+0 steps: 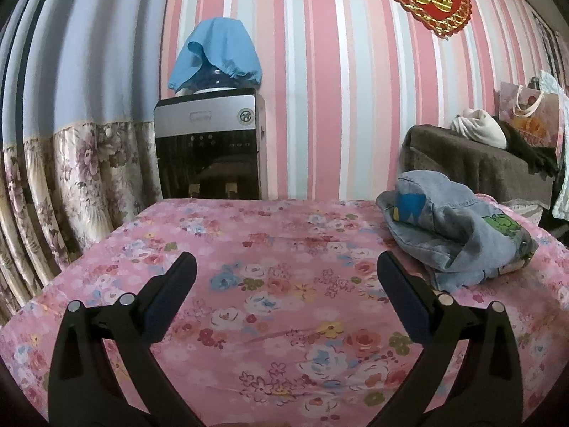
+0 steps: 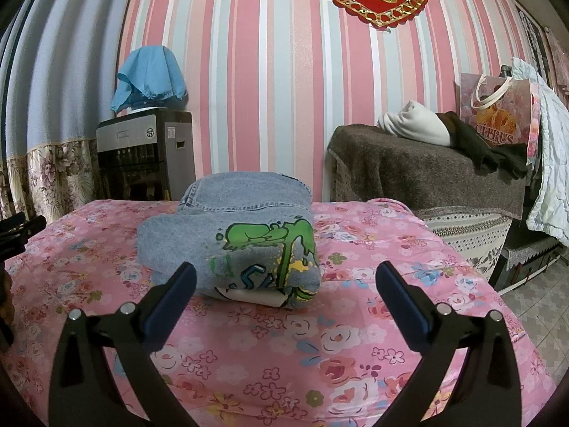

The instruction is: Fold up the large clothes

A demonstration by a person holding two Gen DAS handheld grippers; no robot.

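Observation:
A light-blue denim garment with green and blue cartoon prints lies folded into a thick bundle on the pink floral bed cover. My right gripper is open and empty just in front of the bundle, its jaws wide apart. In the left wrist view the same bundle lies at the right of the bed cover. My left gripper is open and empty over bare cover, left of the bundle. Its tip shows at the left edge of the right wrist view.
A water dispenser with a blue cloth over its bottle stands behind the bed by the striped wall. A brown-covered cabinet at right holds a white cloth, dark clothing and a floral bag. Floral curtains hang at left.

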